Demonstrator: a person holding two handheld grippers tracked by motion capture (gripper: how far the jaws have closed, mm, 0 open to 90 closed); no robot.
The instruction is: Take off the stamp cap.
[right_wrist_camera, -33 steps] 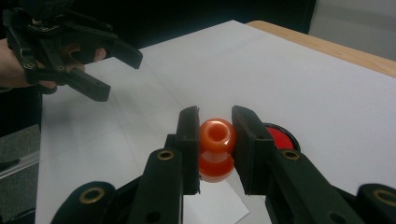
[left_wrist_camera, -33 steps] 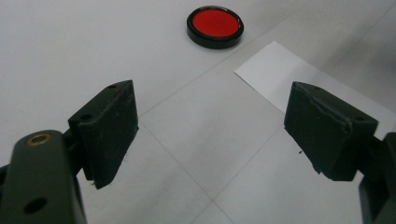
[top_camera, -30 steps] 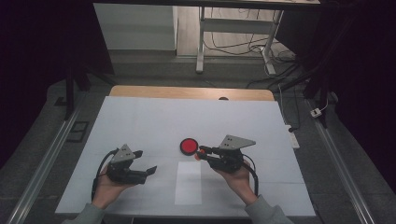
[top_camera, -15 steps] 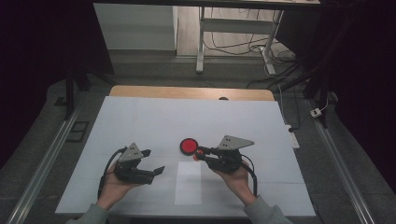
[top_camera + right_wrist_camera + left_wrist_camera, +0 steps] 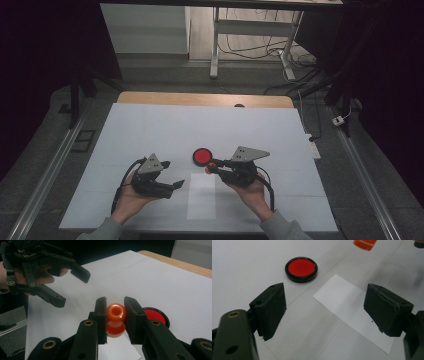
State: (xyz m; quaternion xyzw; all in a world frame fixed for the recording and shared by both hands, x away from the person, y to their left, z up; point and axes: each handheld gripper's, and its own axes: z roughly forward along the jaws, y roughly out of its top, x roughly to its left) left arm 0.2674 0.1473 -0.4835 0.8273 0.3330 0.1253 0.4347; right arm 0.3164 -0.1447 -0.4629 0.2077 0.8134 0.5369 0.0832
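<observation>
A: Dark room all round; a white sheet covers the worktop (image 5: 150,125), with a strip of bare wood showing along its far edge; beyond that, a grey floor with cables and the legs of a metal frame.

B: And the edges near the work?

A: The sheet's near edge runs just in front of the person's sleeves; its left and right edges lie well apart from both hands; a metal rail flanks the worktop on either side. The whole far half of the sheet lies bare.

B: What is being handled?

A: An orange spool-shaped piece (image 5: 116,319); the right hand-held gripper (image 5: 115,315) is clenched on it, one black jaw pressing each flank, the piece's hole facing the camera in the right gripper view. In the high view it sits at that gripper's tips, near the middle of the sheet.

B: Anything close to it?

A: A red disc with a black rim (image 5: 202,156), lying flat just beside the held piece, on its far side; whether the two touch I cannot tell. A brighter white paper rectangle (image 5: 201,197) lies on the sheet between the two hands, reaching toward the near edge.

B: And the left one?

A: The left hand-held gripper (image 5: 172,182) is released, jaws wide with nothing between them; it points toward the paper rectangle and the disc, held above the sheet.
</observation>
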